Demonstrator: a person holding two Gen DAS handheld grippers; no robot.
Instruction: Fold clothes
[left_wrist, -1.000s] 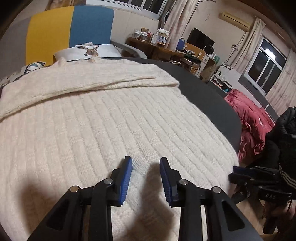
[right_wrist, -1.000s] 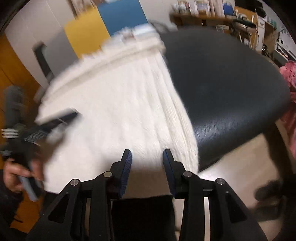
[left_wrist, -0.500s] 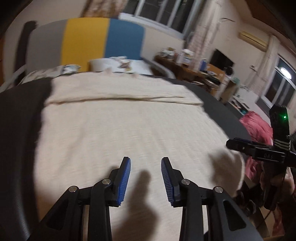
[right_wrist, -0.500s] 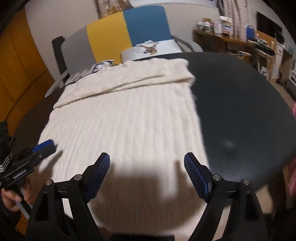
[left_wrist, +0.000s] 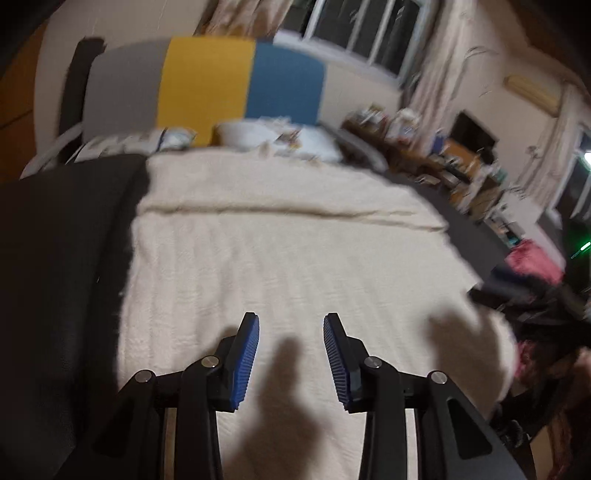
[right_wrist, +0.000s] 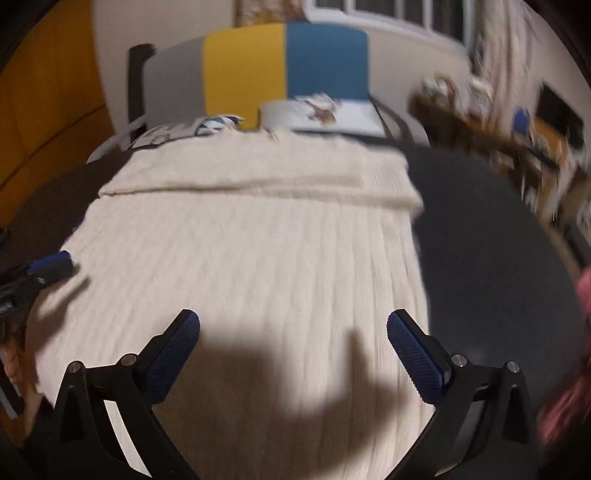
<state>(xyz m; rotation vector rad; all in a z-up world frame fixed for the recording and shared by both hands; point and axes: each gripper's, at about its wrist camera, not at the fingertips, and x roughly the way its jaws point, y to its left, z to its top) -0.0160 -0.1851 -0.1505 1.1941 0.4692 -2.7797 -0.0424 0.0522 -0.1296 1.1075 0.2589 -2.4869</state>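
Lying flat on the dark round table, the cream knitted sweater stretches away from both tools, ribs running lengthwise toward the folded far band. The right gripper, jaws just opened wide, and the half-open left gripper hover empty above its near hem. This hem is cut off below, and blur hides details.

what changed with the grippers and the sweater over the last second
The right hand-held gripper has just been opening from narrow to wide, nothing between its jaws. The left hand-held gripper has opened slightly, also empty. Both views swung across the cream sweater, which stays flat on the dark table, far edge still folded.
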